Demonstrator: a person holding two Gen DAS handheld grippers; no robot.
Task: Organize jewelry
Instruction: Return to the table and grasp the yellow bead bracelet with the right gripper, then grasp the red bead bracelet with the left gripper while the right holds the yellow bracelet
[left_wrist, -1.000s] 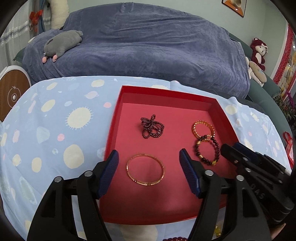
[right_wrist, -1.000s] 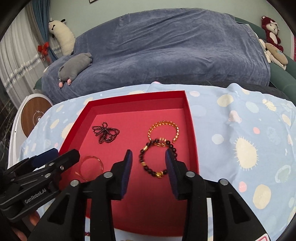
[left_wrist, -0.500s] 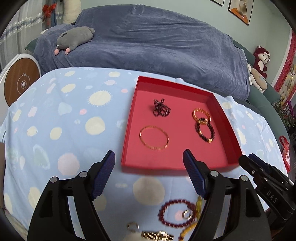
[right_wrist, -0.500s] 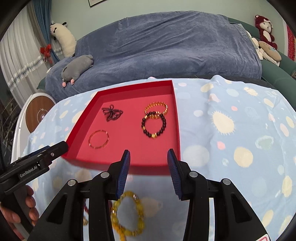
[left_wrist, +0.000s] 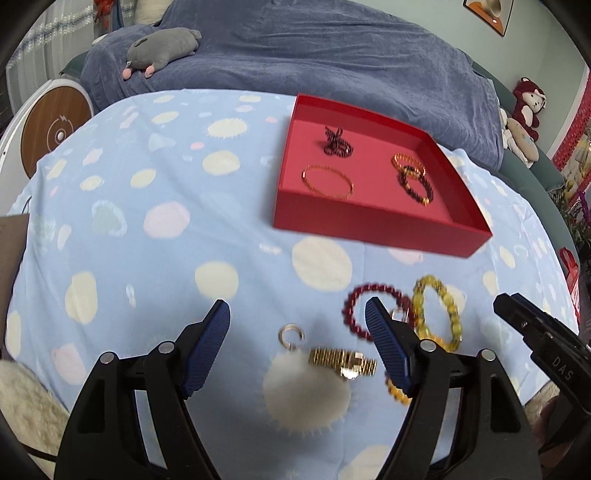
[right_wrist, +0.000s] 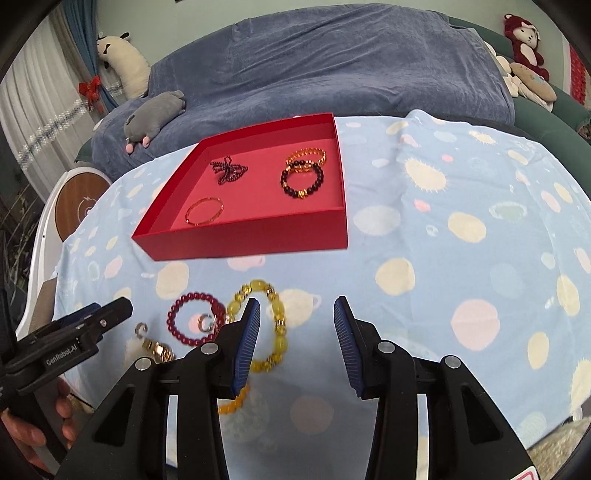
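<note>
A red tray (left_wrist: 373, 221) (right_wrist: 243, 242) on the blue spotted cloth holds a thin gold bangle (left_wrist: 327, 181), a dark knotted bead string (left_wrist: 337, 143), an amber bead bracelet (left_wrist: 408, 163) and a dark bead bracelet (left_wrist: 416, 184). On the cloth in front of it lie a gold watch (left_wrist: 343, 362), a silver ring (left_wrist: 290, 335), a red bead bracelet (right_wrist: 195, 318) with a small ring inside it, and a yellow bead bracelet (right_wrist: 269, 325). My left gripper (left_wrist: 297, 325) is open above the ring and watch. My right gripper (right_wrist: 295, 317) is open, its left finger over the yellow bracelet.
A sofa under a blue blanket (right_wrist: 332, 66) runs behind the table, with a grey plush (left_wrist: 162, 46) on it. A round wooden stool (left_wrist: 55, 127) stands to the left. A person's hand (right_wrist: 33, 435) holds the left gripper's handle.
Both grippers have drawn back from over the tray to the near part of the table. The loose jewelry on the cloth has come into view; the tray now lies farther away.
</note>
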